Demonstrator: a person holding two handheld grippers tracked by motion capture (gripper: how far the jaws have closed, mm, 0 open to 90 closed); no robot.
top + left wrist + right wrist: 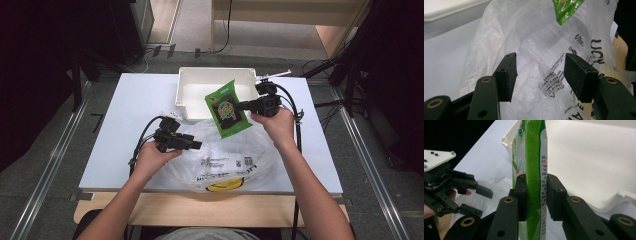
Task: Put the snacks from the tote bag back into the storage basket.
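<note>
**Snack packet held above the bag, bin just behind**

High view shows the right claw (246, 105) clamped on a green snack packet (227, 108), holding it in the air over the far edge of a clear plastic bag (225, 160) and the near wall of the white bin (187, 92). Right gripper view confirms it: both jaws press the packet's flat faces, so it hangs edge-on and upright. Held there, it could be heading into the bin or have just left the bag; I cannot tell which. The left claw (539, 75) stands spread, holding nothing, its jaws either side of a fold of the bag, probably ready to pin the film on the table (135, 100).
</note>
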